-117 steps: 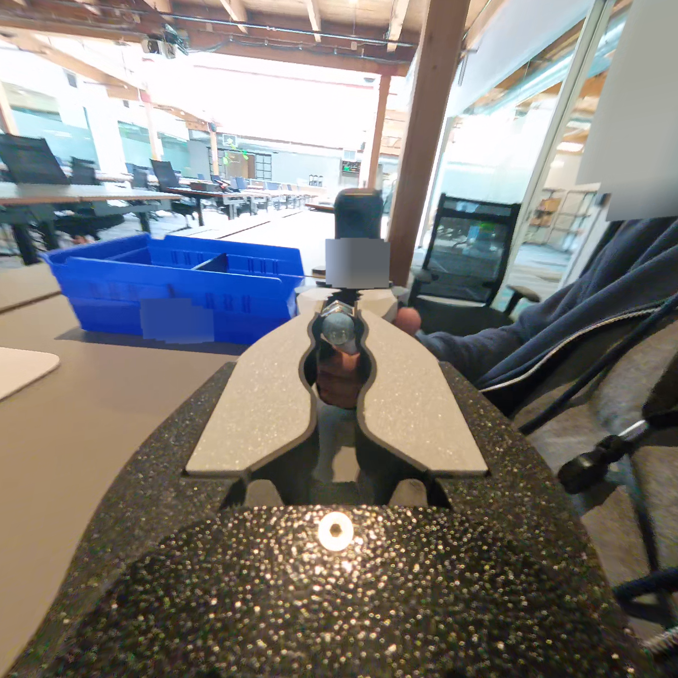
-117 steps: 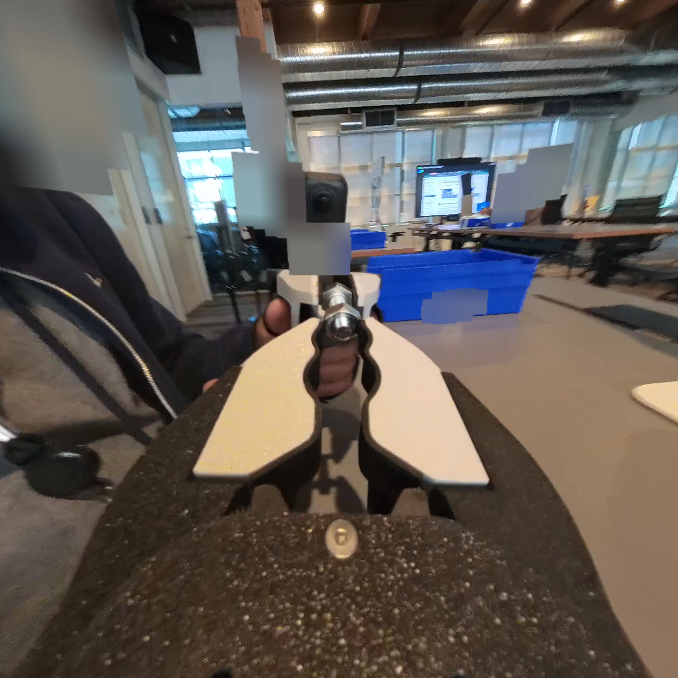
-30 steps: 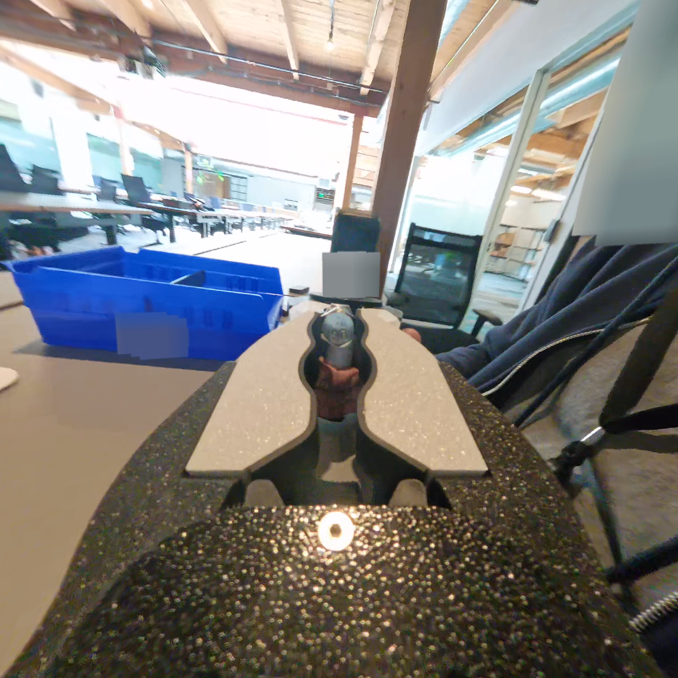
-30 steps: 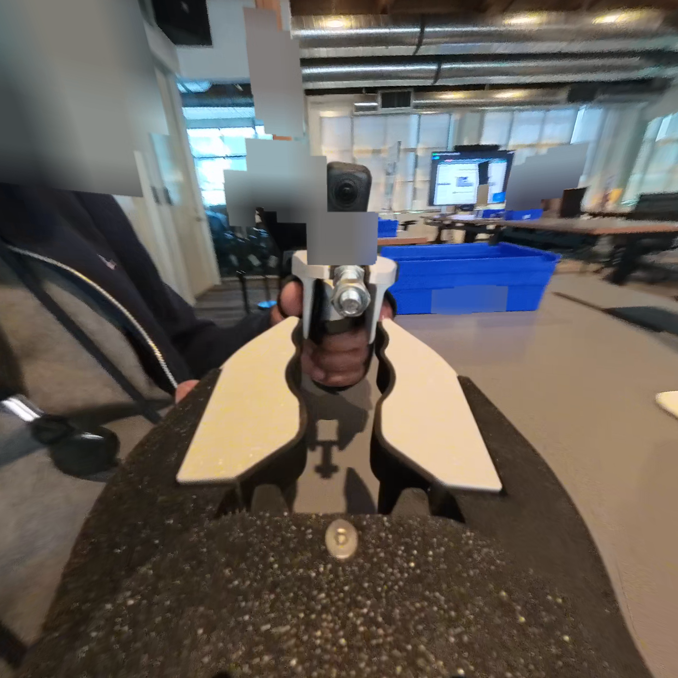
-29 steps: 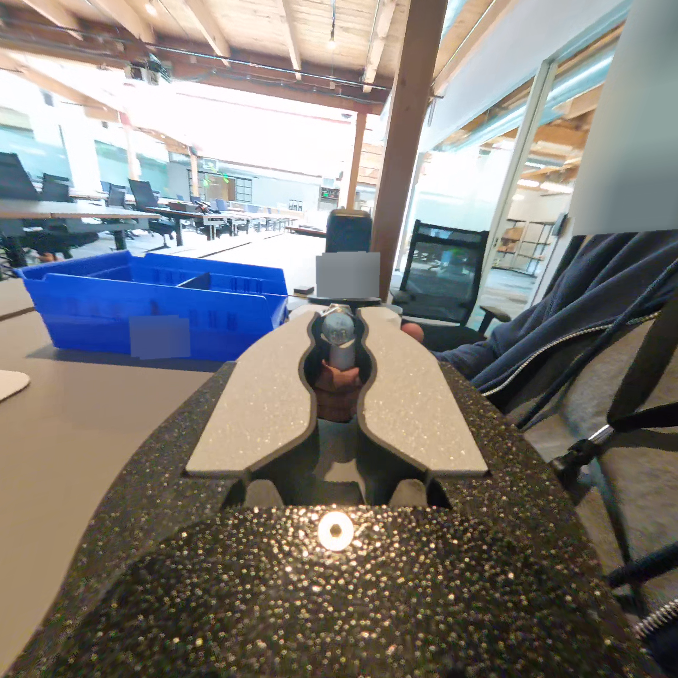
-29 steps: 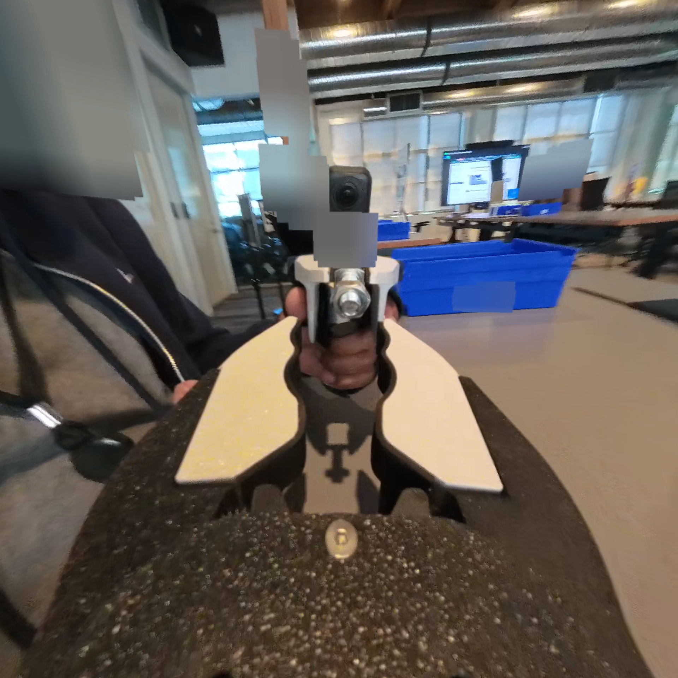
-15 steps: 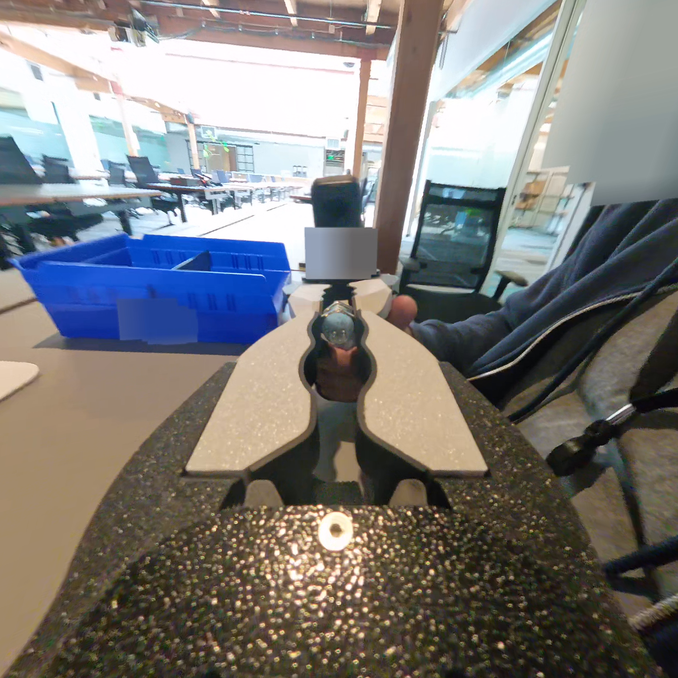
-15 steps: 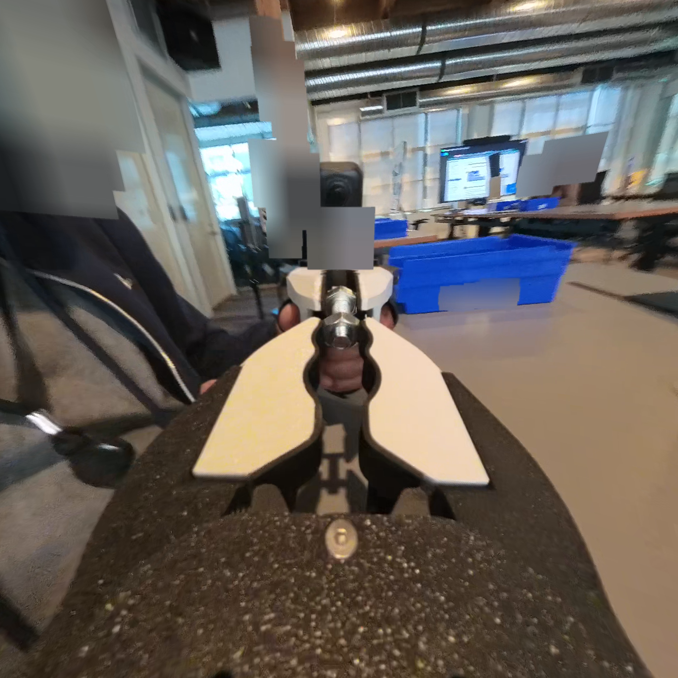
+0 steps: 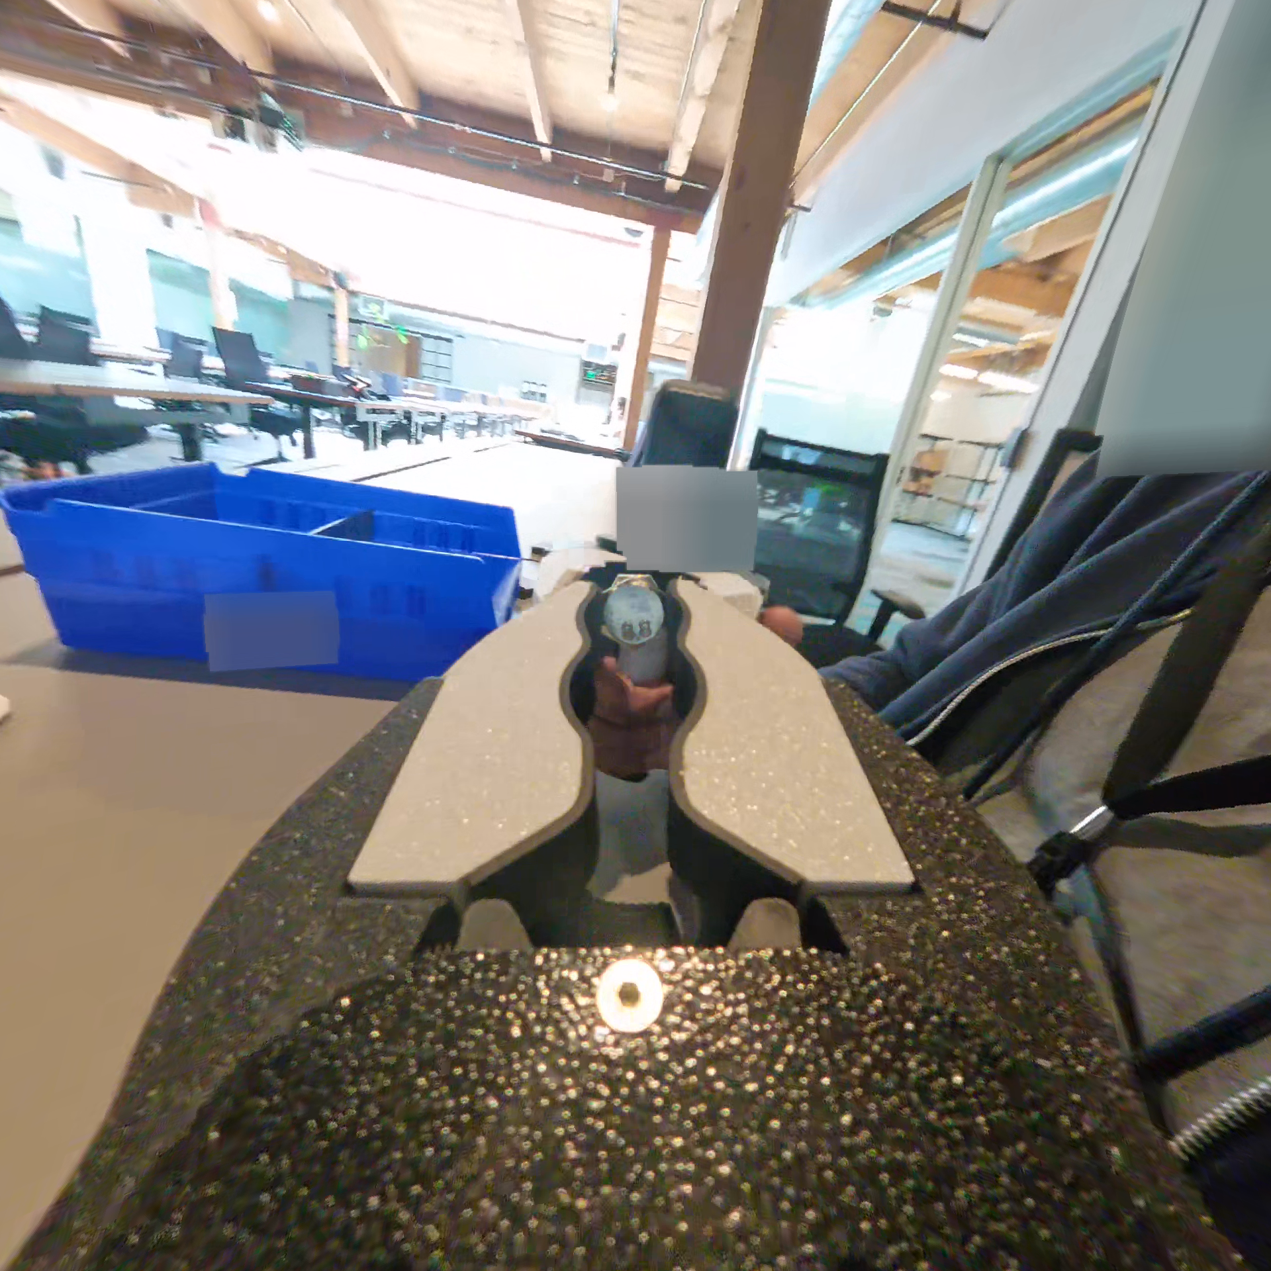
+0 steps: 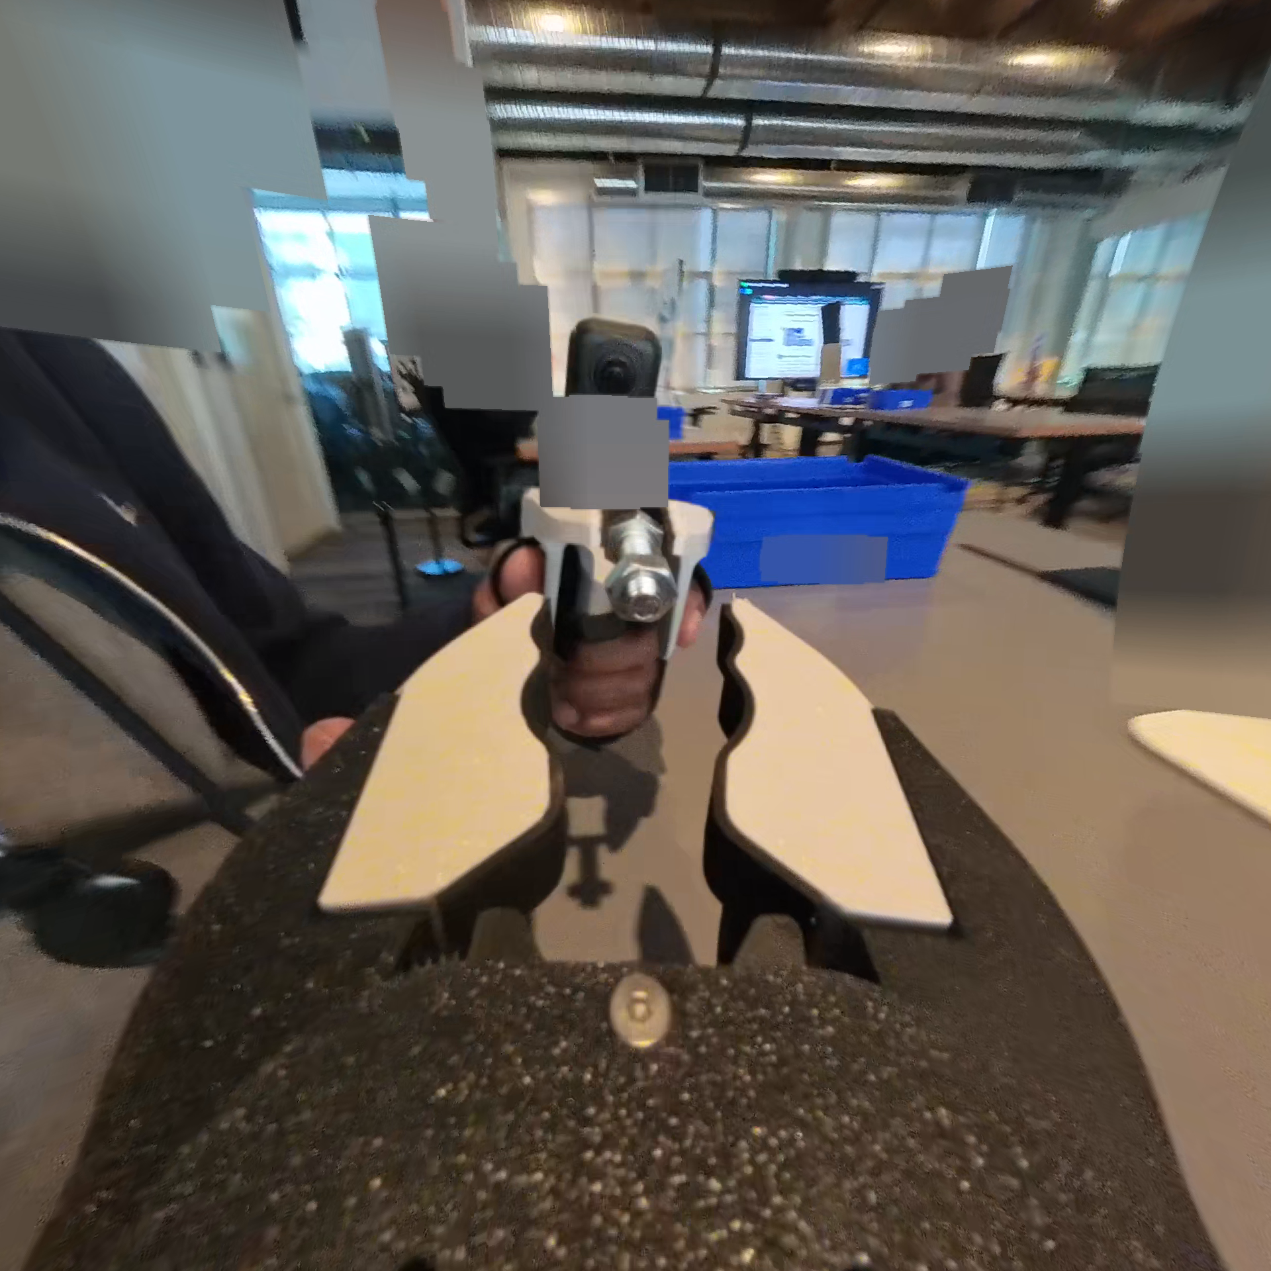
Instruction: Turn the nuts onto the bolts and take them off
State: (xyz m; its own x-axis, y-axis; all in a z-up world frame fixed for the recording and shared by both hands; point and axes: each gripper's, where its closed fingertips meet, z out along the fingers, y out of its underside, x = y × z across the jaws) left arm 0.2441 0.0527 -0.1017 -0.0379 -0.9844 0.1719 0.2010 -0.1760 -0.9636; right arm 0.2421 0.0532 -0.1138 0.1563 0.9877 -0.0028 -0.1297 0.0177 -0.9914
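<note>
The bolt is taken as the landmark, and the scene is read from left to right in each view.

In the left wrist view, a blue bin is seen resting on the grey table, well to the left of the bolt. The bolt itself is clamped between the fingertips of the left gripper, its round head turned toward the camera and its shank pointing away. A hand is visible just below and beyond it, and a dark blue sleeve lies to its right.

In the right wrist view, the sleeve is found left of the bolt, which projects from the white fingers of the other gripper with a nut threaded near its free end. The right gripper is held with its jaws spread apart, one to each side of the nut and not touching it. The bin is seen to the right, behind the bolt, and a pale flat object lies on the table farther right.

The nut and bolt are judged to be steel: rigid, small, fairly dense, and smooth enough to slip under a loose grip. The nut would best be taken by two opposite flats, squarely across the hexagon, so that turning force is carried without rounding off onto the corners. The threads should be kept clear of the pads.
</note>
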